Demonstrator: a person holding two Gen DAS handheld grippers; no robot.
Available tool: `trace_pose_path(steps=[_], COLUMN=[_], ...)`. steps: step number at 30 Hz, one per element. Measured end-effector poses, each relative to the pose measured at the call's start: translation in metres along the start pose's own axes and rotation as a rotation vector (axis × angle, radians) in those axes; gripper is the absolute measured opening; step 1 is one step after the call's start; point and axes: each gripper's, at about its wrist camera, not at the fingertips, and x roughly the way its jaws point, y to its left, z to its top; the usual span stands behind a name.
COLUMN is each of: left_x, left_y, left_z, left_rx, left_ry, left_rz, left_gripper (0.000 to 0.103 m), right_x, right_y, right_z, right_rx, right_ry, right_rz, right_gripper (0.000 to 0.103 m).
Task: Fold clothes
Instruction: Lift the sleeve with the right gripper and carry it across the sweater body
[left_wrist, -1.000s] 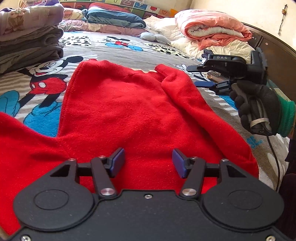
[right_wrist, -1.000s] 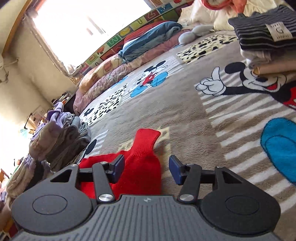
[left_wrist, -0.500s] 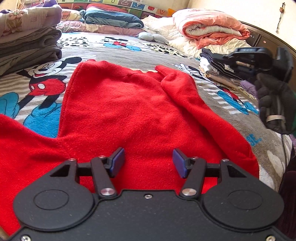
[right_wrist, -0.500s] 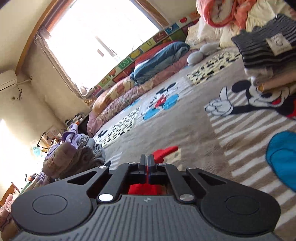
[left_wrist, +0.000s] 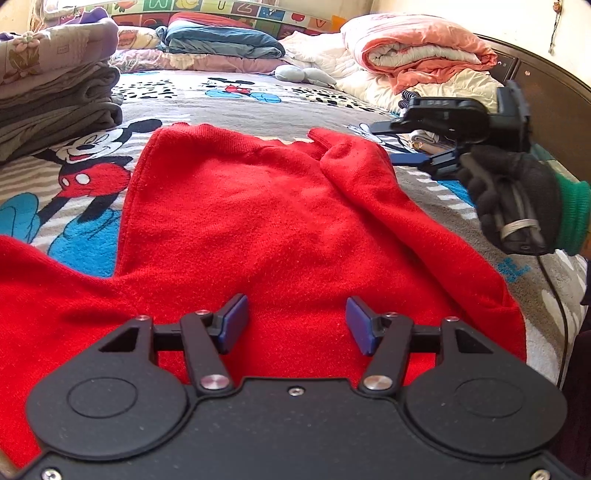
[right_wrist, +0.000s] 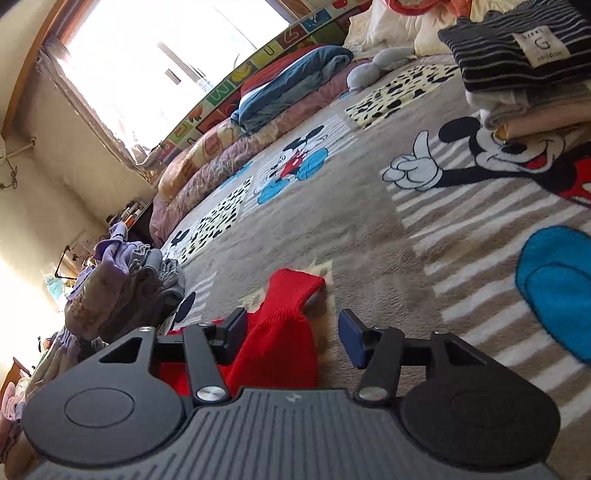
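We had both grippers, left (left_wrist: 295, 324) and right (right_wrist: 291, 334), empty, the right's jaws opening over the red sweater (left_wrist: 258, 229) cuff at lower center, so a deep centered bite seemed best.

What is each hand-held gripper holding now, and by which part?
Nothing. The left hand-held gripper is open above the red sweater. The right hand-held gripper is opening; the sleeve cuff lies unpinched between its jaws.

Left gripper (left_wrist: 295, 323) tilted down, jaws apart, nothing clamped. Right gripper (right_wrist: 291, 338) jaws opening, nothing pinched; gloved right hand (left_wrist: 517, 199) grips handle.
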Motion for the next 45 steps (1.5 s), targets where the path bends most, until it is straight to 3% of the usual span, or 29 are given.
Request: trace_pose_path(steps=[2, 4, 9, 19, 27, 35, 38, 40, 41, 43, 45], left_x=[0.0, 0.0, -0.001, 0.0, 0.0, 0.002, 0.003, 0.003, 0.004, 0.005, 0.007], left_y=[0.001, 0.001, 0.002, -0.003, -0.005, -0.007, -0.009, -0.011, -0.012, -0.015, -0.017], left_z=[0.0, 0.001, 0.001, -0.001, -0.003, -0.004, -0.004, -0.005, -0.006, -0.007, -0.007], left_rx=[-0.001, -0.001, 0.004, 0.026, 0.046, 0.057, 0.063, 0.072, 0.08, 0.097, 0.109], left_ry=[0.0, 0.001, 0.001, -0.001, -0.007, -0.01, -0.01, -0.011, -0.011, -0.012, -0.012], left_rz=[-0.005, -0.008, -0.008, 0.011, 0.021, 0.021, 0.02, 0.023, 0.026, 0.031, 0.034], left_gripper=[0.06, 0.06, 0.06, 0.06, 0.062, 0.064, 0.067, 0.068, 0.069, 0.072, 0.075], right_x=[0.011, 0.019, -0.011, -0.131, -0.183, -0.201, -0.2, -0.205, -0.209, -0.209, -0.2], right_y=[0.0, 0.002, 0.026, 0.006, -0.041, -0.085, -0.125, -0.151, -0.161, -0.171, -0.173], right_z=[-0.002, -0.004, -0.003, 0.029, 0.014, -0.01, -0.029, -0.041, -0.045, -0.044, -0.037], right_rx=[0.007, -0.002, -0.127, -0.093, -0.015, 0.126, 0.277, 0.364, 0.407, 0.45, 0.462], right_ry=[0.013, 0.026, -0.045, -0.234, -0.264, -0.285, -0.194, -0.214, -0.246, -0.277, -0.267], right_rz=[0.02, 0.041, 0.009, -0.106, -0.187, -0.159, -0.191, -0.179, -0.144, -0.097, -0.072], right_gripper=[0.054, 0.012, 0.011, 0.011, 0.011, 0.011, 0.016, 0.019, 0.024, 0.054, 0.057])
